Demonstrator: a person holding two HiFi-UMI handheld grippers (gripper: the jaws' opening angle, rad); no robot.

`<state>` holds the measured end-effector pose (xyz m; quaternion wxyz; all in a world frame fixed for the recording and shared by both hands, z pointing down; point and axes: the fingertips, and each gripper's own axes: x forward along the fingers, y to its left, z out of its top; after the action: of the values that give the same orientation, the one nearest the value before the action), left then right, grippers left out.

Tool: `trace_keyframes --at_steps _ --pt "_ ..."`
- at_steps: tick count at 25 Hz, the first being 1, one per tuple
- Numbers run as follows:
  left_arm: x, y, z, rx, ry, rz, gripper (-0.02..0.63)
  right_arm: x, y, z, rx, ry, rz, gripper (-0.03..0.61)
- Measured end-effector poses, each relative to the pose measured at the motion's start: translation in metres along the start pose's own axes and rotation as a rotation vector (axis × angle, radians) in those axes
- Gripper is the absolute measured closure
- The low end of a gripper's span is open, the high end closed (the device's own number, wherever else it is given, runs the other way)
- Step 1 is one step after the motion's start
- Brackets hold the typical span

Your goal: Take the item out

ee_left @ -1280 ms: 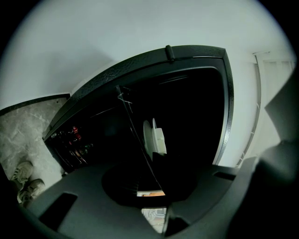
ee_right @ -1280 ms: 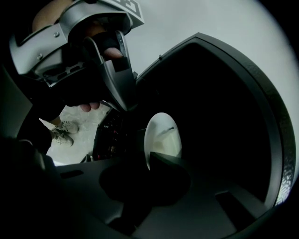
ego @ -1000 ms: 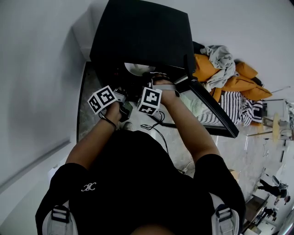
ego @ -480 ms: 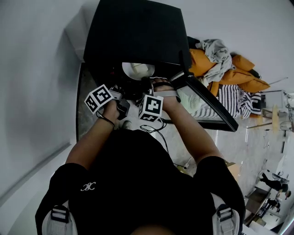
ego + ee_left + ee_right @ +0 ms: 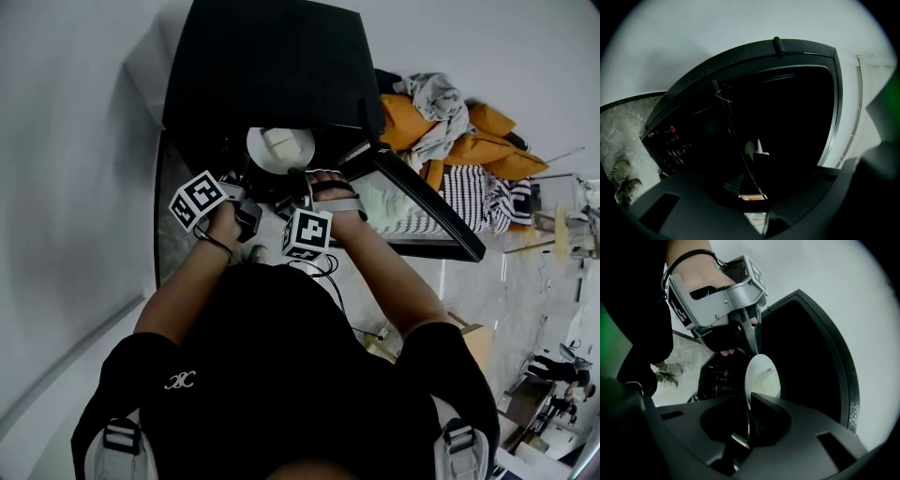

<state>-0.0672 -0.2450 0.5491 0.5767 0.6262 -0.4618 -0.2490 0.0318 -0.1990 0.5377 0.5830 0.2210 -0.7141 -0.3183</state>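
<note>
1. Head view, left side: bare grey wall, then a strip of marbled floor with a pair of shoes (image 5: pixel 249 253) on it. Nothing there to hinder.
2. Next, the left hand-held gripper (image 5: pixel 753 344): jaws together on the far rim of the white plate (image 5: pixel 261 156), as read from the right gripper view. Its own view too dark to add much.
3. Middle: plate carrying the pale square item (image 5: pixel 277 141), sitting at the mouth of the black oven (image 5: pixel 272 66), partly under its roof.
4. Then the right hand-held gripper (image 5: pixel 749 411): clamped on the plate's near rim, pinching it edge-on.
5. Judged progress: door open and a grasp made on both sides. Left to do: drawing the plate fully clear of the cavity and setting it down. Worth keeping level so the item cannot slide.
6. Right: open glass door (image 5: pixel 427 220) swung out just beside the right forearm, probably the likeliest thing to bump.
7. Far right: heap of clothes (image 5: pixel 450 131), well apart from any likely path.
</note>
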Motion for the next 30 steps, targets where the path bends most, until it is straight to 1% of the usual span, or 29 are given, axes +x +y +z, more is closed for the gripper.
trace_keyframes --at_steps 2,4,5,6,7,8,12,14,16,17,19,21,23,25,30 --pt "0.000 0.000 0.001 0.000 -0.002 -0.001 0.561 -0.006 -0.001 0.004 0.022 -0.028 -0.016 0.533" --pt "0.001 0.000 0.002 -0.001 -0.005 0.000 0.561 -0.015 -0.006 0.005 0.072 -0.060 -0.042 0.500" --pt "0.000 -0.001 0.002 -0.001 -0.006 0.000 0.561 -0.021 -0.010 0.005 0.137 -0.079 -0.054 0.499" --pt "0.000 -0.001 0.002 -0.001 -0.006 0.001 0.561 -0.028 -0.016 0.006 0.245 -0.107 -0.060 0.500" --pt "-0.001 -0.001 0.002 0.000 -0.006 0.001 0.561 -0.034 -0.021 0.006 0.399 -0.141 -0.050 0.500" --pt "-0.001 -0.001 0.002 0.000 -0.006 0.002 0.561 -0.040 -0.025 0.006 0.590 -0.181 -0.017 0.500" --pt "0.001 0.002 -0.002 -0.001 -0.010 0.004 0.561 -0.045 -0.031 -0.001 1.454 -0.366 0.194 0.500" --pt "0.002 0.002 -0.003 -0.001 -0.012 0.006 0.561 -0.042 -0.032 -0.008 1.820 -0.447 0.265 0.500" --pt "0.002 0.002 -0.002 -0.001 -0.013 0.008 0.561 -0.036 -0.029 -0.014 2.126 -0.502 0.332 0.500" --pt "0.002 0.002 -0.002 0.000 -0.014 0.008 0.561 -0.032 -0.026 -0.016 2.253 -0.519 0.367 0.500" --pt "0.002 0.003 -0.002 0.003 -0.015 0.009 0.561 -0.023 -0.018 -0.020 2.456 -0.551 0.436 0.500" --pt "0.002 0.004 -0.002 0.006 -0.013 0.011 0.561 -0.015 -0.011 -0.025 2.592 -0.584 0.474 0.500" --pt "0.003 0.005 -0.002 0.008 -0.008 0.011 0.561 -0.009 -0.009 -0.029 2.671 -0.616 0.489 0.500" --pt "0.003 0.006 -0.002 0.011 -0.006 0.011 0.561 -0.005 -0.009 -0.031 2.709 -0.621 0.489 0.500" --pt "0.003 0.004 -0.003 0.013 0.007 0.016 0.561 -0.001 -0.006 -0.029 2.731 -0.558 0.484 0.500"
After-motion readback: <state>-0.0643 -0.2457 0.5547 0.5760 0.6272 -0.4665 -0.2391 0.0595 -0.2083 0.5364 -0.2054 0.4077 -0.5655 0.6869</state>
